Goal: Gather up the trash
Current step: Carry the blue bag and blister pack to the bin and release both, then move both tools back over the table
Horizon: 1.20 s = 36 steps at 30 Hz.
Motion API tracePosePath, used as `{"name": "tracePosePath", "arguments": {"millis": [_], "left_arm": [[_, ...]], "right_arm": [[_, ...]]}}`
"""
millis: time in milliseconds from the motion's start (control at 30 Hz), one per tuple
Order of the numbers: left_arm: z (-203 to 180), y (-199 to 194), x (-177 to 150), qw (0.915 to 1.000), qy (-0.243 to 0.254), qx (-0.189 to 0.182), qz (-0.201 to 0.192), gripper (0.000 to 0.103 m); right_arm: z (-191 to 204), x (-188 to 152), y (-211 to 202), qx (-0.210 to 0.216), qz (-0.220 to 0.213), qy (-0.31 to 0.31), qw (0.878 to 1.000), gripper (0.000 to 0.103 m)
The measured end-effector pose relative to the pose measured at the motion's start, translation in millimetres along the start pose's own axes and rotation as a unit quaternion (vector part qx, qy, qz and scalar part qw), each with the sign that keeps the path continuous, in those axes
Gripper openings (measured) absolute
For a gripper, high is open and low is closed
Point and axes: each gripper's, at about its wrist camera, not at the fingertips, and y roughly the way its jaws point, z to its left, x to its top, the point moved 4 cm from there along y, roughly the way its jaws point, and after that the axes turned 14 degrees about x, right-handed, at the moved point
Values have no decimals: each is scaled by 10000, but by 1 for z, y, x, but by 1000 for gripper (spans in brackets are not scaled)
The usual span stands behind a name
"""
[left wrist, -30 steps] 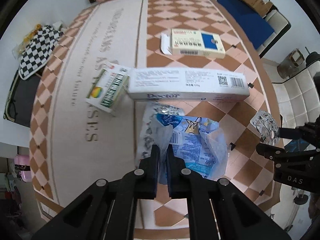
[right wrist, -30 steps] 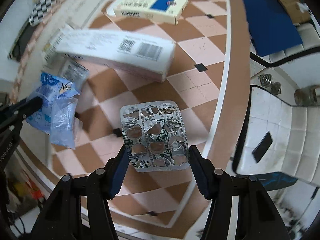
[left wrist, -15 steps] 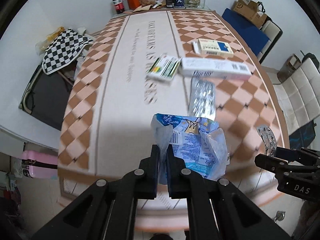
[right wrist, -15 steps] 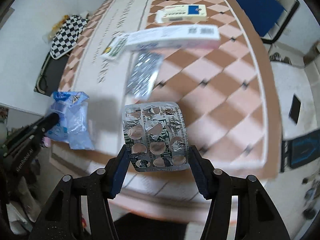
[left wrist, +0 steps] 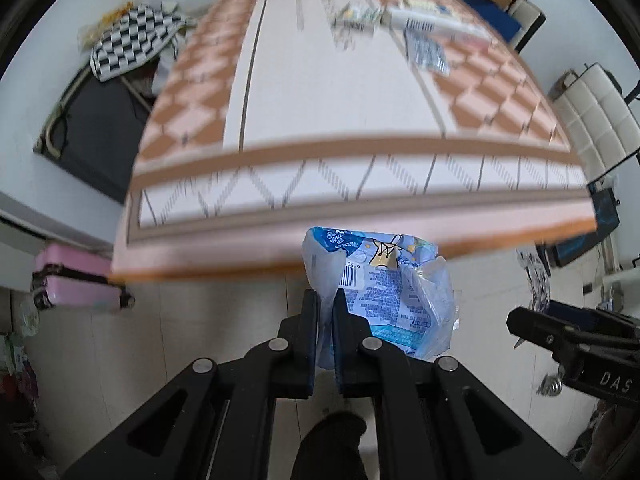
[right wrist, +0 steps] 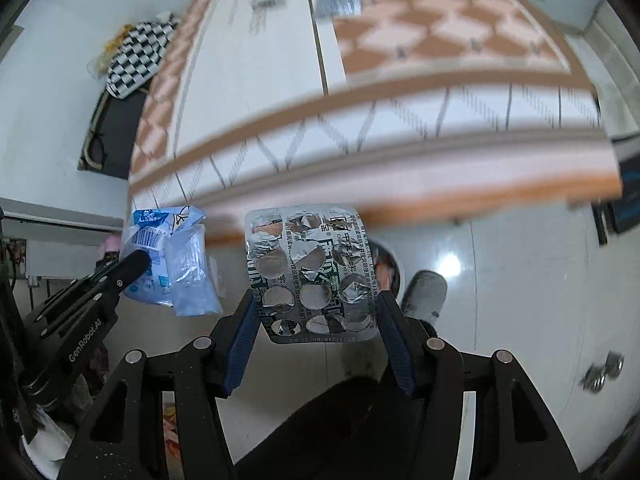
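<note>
Left gripper: pinched shut on crumpled blue-and-white plastic wrapper, off the table.
Right gripper: clamping emptied silver foil blister pack.
Left: boxes, another blister sheet on checkered table.

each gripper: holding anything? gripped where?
Left gripper is shut on a blue plastic wrapper, pinching its left edge. Right gripper clamps an empty pill blister sheet across its two long side edges.
</note>
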Motion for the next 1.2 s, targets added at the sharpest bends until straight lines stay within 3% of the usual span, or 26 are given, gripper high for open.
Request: {"name": "tracePosePath", "arguments": {"millis": [133, 333, 633, 867, 900, 967, 1000, 1033, 1100, 1167, 1200], "left_arm": [[-9, 38, -30, 9994, 8, -14, 338, 4], [-39, 118, -59, 9967, 77, 2, 806, 4], [-83, 253, -88, 9891, 12, -235, 1451, 9], [-88, 328, -97, 9803, -113, -386, 1936, 10], [-87, 334, -98, 9790, -141, -433, 1988, 17], [-84, 342, -100, 9781, -175, -448, 2025, 44], [-82, 343, -100, 9778, -211, -453, 2036, 71], [-75, 345, -102, 9773, -252, -459, 2055, 85], [-68, 340, -104, 9773, -288, -376, 2063, 86], [-63, 337, -106, 9781, -316, -266, 2040, 89], [-60, 334, -106, 9786, -338, -208, 2018, 89]], "right_arm": [[-25, -38, 38, -107, 282, 239, 9993, 60], [-80, -67, 110, -245, 603, 529, 9965, 60], [-166, -86, 231, -338, 955, 870, 9910, 60], [-217, -84, 309, -309, 1100, 993, 9885, 60], [-221, -83, 319, -301, 1109, 986, 9885, 60], [-228, -78, 334, -280, 1133, 1025, 9879, 61], [-231, -75, 339, -262, 1125, 1044, 9878, 61], [-232, -74, 345, -217, 1140, 1053, 9877, 61], [-229, -69, 351, -155, 1156, 1095, 9871, 68], [-225, -67, 351, -23, 1107, 1129, 9874, 86], [-221, -66, 349, 14, 1075, 1112, 9880, 89]]}}
